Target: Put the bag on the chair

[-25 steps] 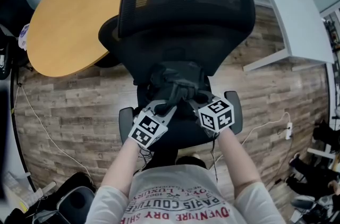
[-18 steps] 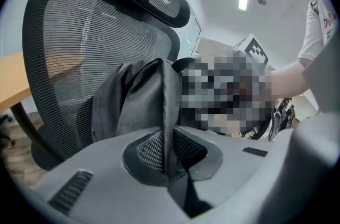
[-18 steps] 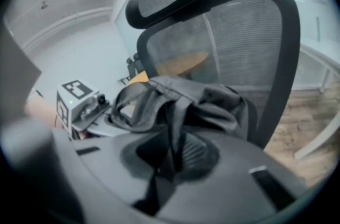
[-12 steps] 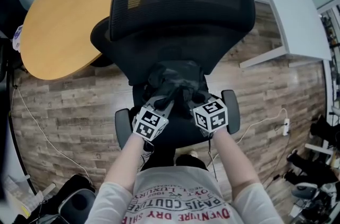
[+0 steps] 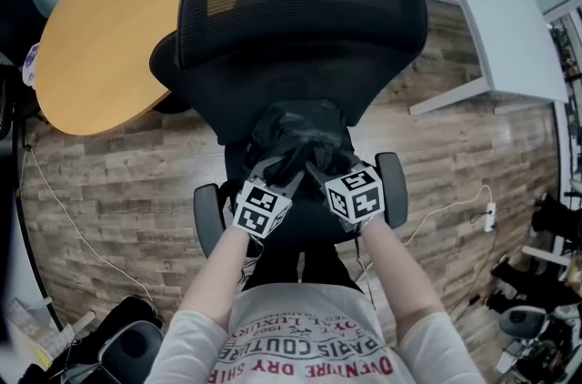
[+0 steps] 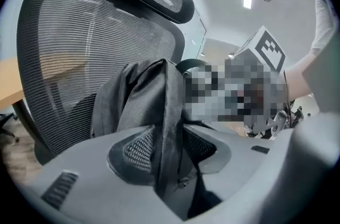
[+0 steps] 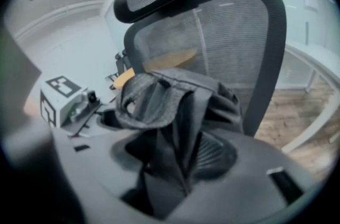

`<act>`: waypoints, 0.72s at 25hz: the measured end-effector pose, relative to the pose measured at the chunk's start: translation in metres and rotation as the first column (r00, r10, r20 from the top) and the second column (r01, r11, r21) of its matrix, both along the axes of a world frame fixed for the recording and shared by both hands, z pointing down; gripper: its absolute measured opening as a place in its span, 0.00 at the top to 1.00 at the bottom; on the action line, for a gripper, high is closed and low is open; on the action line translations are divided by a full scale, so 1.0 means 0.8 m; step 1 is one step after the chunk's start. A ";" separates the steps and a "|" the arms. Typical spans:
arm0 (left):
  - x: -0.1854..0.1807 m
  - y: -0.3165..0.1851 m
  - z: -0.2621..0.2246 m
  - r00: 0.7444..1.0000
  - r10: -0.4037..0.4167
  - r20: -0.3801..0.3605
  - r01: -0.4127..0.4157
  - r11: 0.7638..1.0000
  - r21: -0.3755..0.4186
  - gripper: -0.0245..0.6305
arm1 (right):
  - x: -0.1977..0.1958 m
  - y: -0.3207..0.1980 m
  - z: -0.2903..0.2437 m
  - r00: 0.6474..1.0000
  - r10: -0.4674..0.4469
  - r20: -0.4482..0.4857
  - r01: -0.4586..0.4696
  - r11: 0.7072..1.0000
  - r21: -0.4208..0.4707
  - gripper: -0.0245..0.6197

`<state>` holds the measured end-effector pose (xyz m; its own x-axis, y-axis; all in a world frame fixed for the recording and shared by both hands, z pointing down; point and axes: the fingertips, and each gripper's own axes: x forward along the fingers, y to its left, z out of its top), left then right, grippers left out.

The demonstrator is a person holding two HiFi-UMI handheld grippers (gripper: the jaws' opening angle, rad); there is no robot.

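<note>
The black bag point(image 5: 300, 132) rests slumped on the seat of the black mesh office chair point(image 5: 300, 9), against its backrest. My left gripper point(image 5: 277, 168) and right gripper point(image 5: 320, 166) sit side by side at the bag's near side. In the left gripper view a bag strap point(image 6: 167, 122) hangs loose between the left gripper's point(image 6: 169, 146) pads; its jaws have just been opening. In the right gripper view folds of the bag point(image 7: 170, 93) and a strap lie between the right gripper's point(image 7: 175, 156) parted pads, whose jaws have also just been opening.
A round wooden table point(image 5: 118, 18) stands behind the chair at the left, a white desk point(image 5: 496, 18) at the right. Armrests point(image 5: 207, 218) flank the seat. Cables point(image 5: 55, 191) and dark bags point(image 5: 127, 346) lie on the wood floor.
Both grippers have sunk a little toward the seat with the bag's straps. The bag has settled lower on the seat.
</note>
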<state>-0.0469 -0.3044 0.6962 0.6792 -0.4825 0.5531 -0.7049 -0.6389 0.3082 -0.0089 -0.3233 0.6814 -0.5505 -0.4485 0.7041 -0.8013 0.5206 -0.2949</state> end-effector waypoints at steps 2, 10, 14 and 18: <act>0.000 0.001 -0.004 1.000 -0.012 0.008 0.012 1.000 0.016 0.64 | 0.004 0.001 0.002 1.000 -0.010 -0.016 0.010 1.000 0.006 0.60; -0.014 0.004 -0.028 0.988 -0.153 -0.012 0.153 0.986 0.065 0.59 | 0.023 0.014 -0.013 1.000 -0.012 -0.021 0.013 0.999 0.040 0.55; -0.015 0.003 -0.054 0.982 -0.190 -0.012 0.190 0.974 0.121 0.59 | 0.044 0.015 -0.027 0.999 0.023 -0.033 -0.021 0.997 0.069 0.55; -0.017 0.007 -0.105 0.978 -0.209 0.001 0.202 0.942 0.267 0.61 | 0.050 0.017 -0.079 0.995 0.065 0.071 -0.075 0.986 0.151 0.84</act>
<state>-0.0606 -0.2989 0.6123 0.5355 -0.7411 0.4050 -0.8355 -0.5349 0.1261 0.0312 -0.3101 0.6186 -0.5567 -0.5873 0.5875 -0.8189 0.5067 -0.2695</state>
